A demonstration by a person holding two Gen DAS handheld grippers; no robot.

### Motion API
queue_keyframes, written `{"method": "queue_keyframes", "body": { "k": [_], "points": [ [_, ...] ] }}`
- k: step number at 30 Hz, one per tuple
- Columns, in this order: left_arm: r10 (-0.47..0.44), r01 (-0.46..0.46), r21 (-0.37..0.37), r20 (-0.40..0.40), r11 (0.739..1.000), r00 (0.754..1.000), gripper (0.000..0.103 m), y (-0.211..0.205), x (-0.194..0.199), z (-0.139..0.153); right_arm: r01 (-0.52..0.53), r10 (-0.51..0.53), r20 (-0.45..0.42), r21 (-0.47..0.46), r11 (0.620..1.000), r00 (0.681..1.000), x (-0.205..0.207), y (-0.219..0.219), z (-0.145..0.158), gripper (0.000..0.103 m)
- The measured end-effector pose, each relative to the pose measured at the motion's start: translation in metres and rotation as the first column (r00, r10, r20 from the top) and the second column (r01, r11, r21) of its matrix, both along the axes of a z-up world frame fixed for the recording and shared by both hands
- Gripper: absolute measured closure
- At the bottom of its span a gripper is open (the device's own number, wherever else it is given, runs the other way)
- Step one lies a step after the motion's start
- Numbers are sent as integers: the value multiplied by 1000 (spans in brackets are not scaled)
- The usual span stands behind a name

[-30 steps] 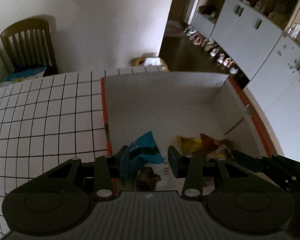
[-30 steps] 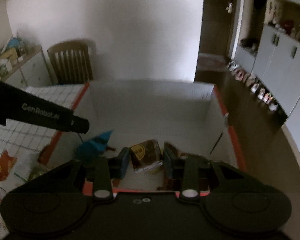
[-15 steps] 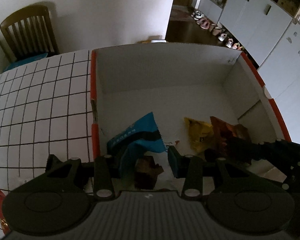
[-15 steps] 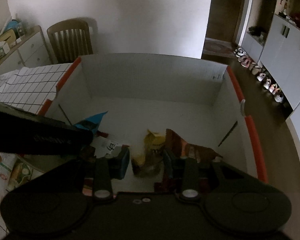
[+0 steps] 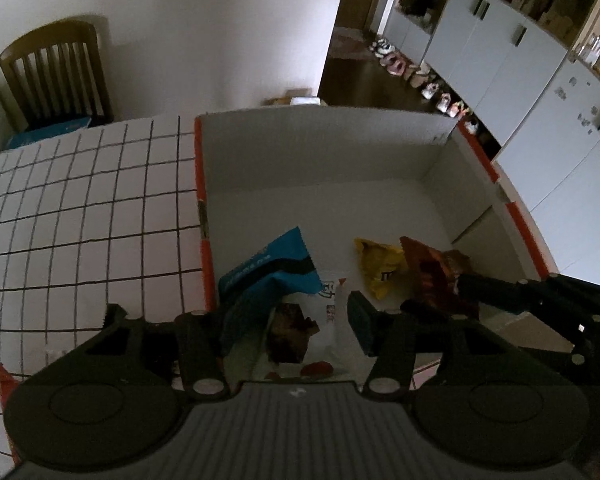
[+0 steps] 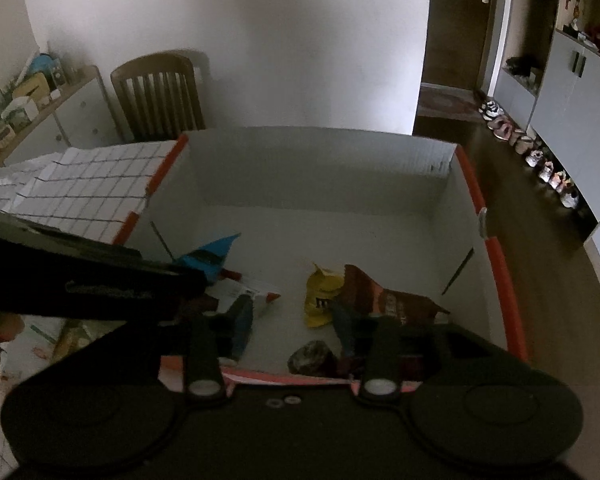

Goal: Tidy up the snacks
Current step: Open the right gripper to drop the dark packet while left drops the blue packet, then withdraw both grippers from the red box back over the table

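Both grippers over the snack box, jaws just opened, nothing held.
White box [image 6: 324, 168] with orange rim holds blue packet [image 5: 276, 272], yellow bag [image 6: 320, 296], reddish-brown bag [image 6: 384, 300] and small dark snack [image 6: 310, 358]. Left gripper [image 5: 290, 320] part open, blue packet at its left finger, a brown snack [image 5: 290, 334] loose below. Right gripper [image 6: 292, 322] part open above the dark snack, clear of it. Grid tablecloth [image 5: 80, 208] left of box; wooden chair [image 6: 158, 96] behind.
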State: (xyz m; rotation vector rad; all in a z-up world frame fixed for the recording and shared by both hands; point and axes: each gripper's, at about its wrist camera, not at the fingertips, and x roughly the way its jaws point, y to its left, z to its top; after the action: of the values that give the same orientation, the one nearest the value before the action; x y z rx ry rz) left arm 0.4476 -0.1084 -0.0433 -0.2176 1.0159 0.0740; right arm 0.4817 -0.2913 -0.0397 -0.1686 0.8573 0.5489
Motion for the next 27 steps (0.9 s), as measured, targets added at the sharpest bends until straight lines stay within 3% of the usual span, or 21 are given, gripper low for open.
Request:
{"method": "queue_keyframes", "body": {
  "k": [11,13,20,24,27],
  "points": [
    [-26,27,-11,95,1000,995,41,12,-41,33,-19,18,55,30,999,998,-28,2,32,30],
    [-31,32,-10,110,999,993,40,16,-49,38,-14,12,71,27,1000,997,-34,3,37,21],
    [-63,66,-10,164,998,984,35,35,-79,56,-9,4,103,52,999,995,-58,7,53,10],
    [-72,76,-12,190,997,979,27,49,-101,67,-11,3,136,60,998,991,-78,16,64,1],
    [-83,85,-2,204,996,976,27,61,-118,74,-17,6,145,74,997,989,-93,24,70,0]
  ]
}}
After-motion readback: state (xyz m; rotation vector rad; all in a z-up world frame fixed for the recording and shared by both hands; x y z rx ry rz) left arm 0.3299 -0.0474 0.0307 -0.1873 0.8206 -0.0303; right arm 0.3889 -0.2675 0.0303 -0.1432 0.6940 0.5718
